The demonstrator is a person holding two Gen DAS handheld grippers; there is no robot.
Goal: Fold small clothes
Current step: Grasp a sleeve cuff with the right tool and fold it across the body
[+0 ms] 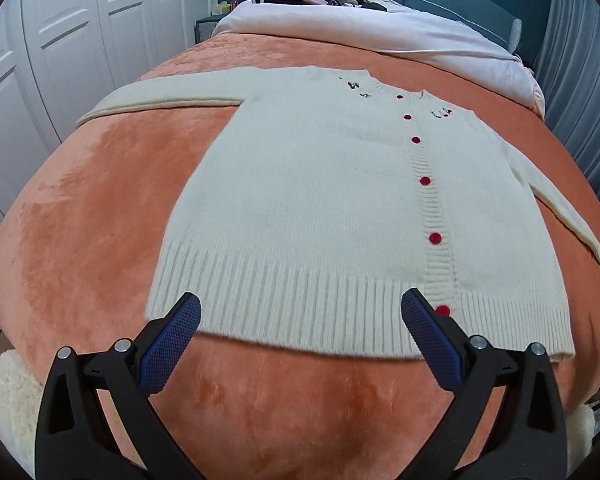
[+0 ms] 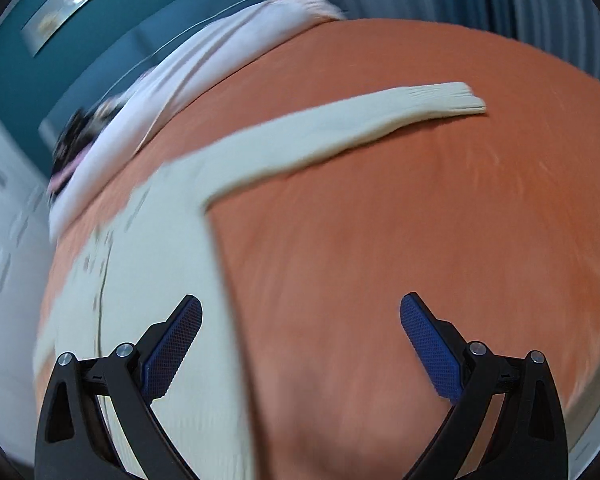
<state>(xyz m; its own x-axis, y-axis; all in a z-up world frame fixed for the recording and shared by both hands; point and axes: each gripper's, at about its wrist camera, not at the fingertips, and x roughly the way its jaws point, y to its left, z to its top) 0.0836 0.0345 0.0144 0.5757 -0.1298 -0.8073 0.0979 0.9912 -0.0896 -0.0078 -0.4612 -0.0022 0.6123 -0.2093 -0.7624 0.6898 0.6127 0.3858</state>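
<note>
Both grippers, left gripper [image 1: 300,322] and right gripper [image 2: 300,322], gape empty; cardigan [image 1: 320,184] looks soft, light, floppy, so pinch the sleeve cuff [image 2: 456,98] near the bed's [image 1: 99,220] right edge.

Knit cardigan [image 1: 308,200], plush blanket [image 1: 99,208].

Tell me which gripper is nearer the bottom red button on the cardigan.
Left. The left gripper hovers open over the hem with one finger right beside the bottom red button. The right gripper is open off the cardigan's side edge, under the sleeve.
</note>
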